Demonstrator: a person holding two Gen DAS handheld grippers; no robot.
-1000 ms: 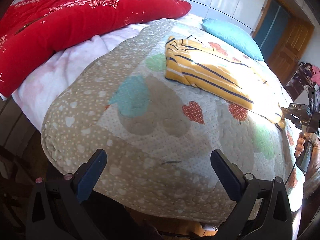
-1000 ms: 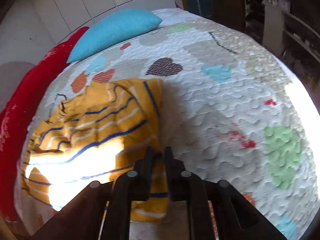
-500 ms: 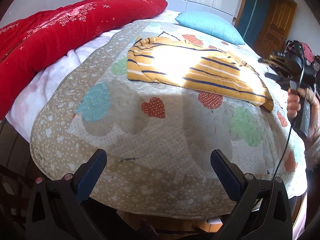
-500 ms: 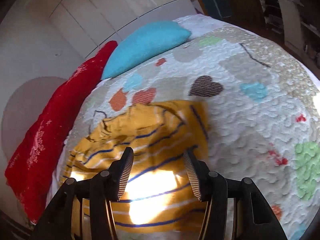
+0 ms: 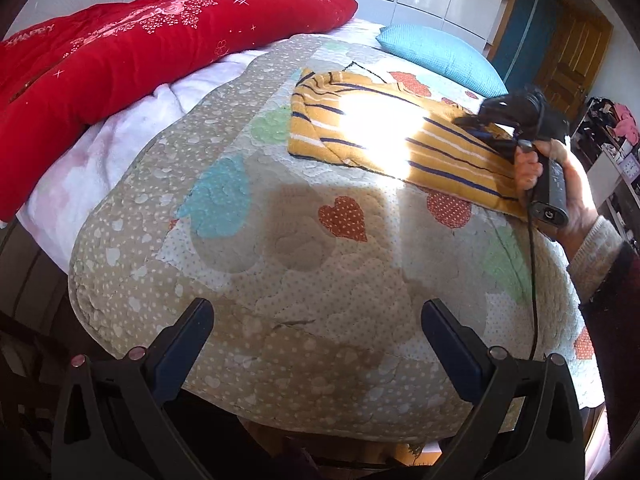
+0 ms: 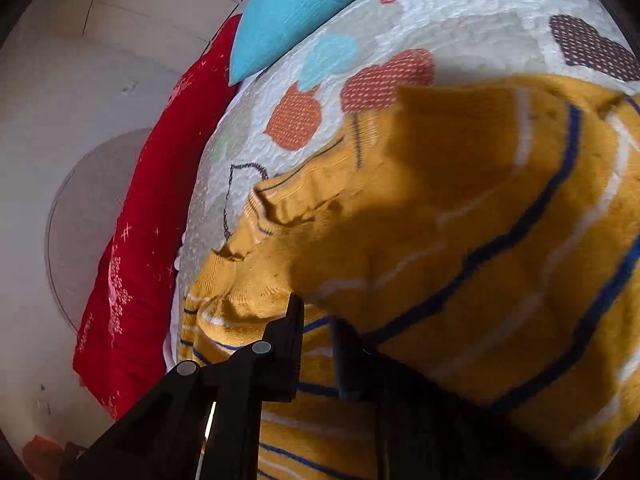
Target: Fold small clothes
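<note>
A yellow sweater [image 5: 360,132] with navy and white stripes lies flat on the heart-patterned bedspread [image 5: 320,260]. In the left wrist view a person's hand [image 5: 560,176] holds my right gripper [image 5: 476,120] at the sweater's far right part. In the right wrist view that gripper [image 6: 316,312] has its jaws closing, nearly together, on a fold of the sweater [image 6: 440,220], which rises and drapes over the right finger. My left gripper [image 5: 316,312] hangs wide open over the bed's near edge, well short of the sweater, with nothing between its fingers.
A red quilt [image 5: 120,60] lies along the bed's left side, and a blue pillow [image 5: 440,56] sits at the far end. A wooden door [image 5: 568,52] and cluttered shelves [image 5: 612,128] stand to the right, beyond the bed.
My right gripper let go of the sweater's edge, opened, moved forward over the garment and closed on a fold that now lifts. My left gripper stays open in place.
</note>
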